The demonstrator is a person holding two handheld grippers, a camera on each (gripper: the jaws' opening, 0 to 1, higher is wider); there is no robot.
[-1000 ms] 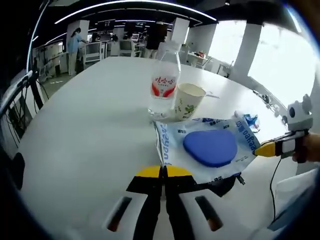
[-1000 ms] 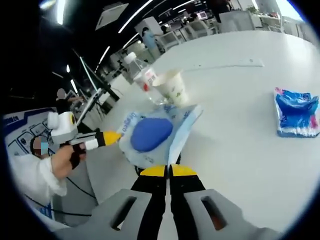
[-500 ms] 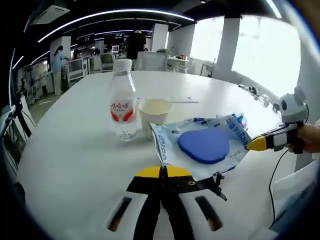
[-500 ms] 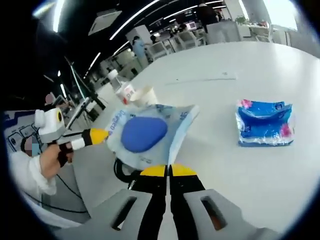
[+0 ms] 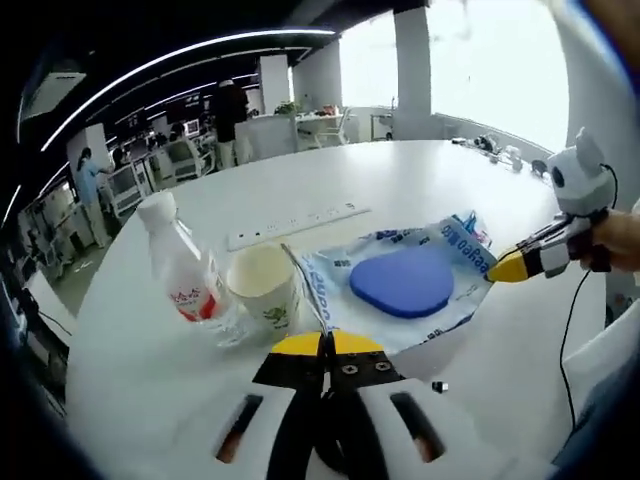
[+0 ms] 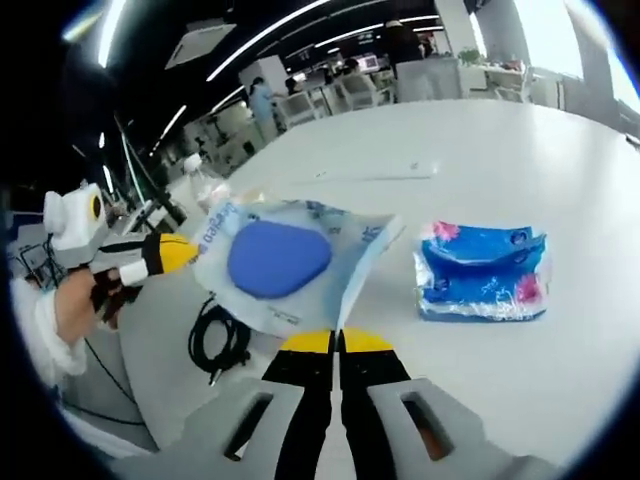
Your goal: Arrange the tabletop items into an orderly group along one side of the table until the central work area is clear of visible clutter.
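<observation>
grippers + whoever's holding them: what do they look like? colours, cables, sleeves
Each gripper ends in black jaws with yellow tips: left gripper, right gripper, on pale grey bodies with dark slots. Seen from across, the right gripper has a white-banded black shank and a trailing black cable. The person's left hand wears a black strap and a white sleeve.

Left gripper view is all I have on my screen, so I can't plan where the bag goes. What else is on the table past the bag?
Observer: A blue tissue pack lies flat on the table, beside the clear bag.
Operator: Anything under the bag?
Observer: A coiled black cable lies on the table below it.
Operator: Is the right gripper really holding?
Observer: The right gripper has its jaws closed on the bag's near edge; the left gripper pinches the far corner.
</observation>
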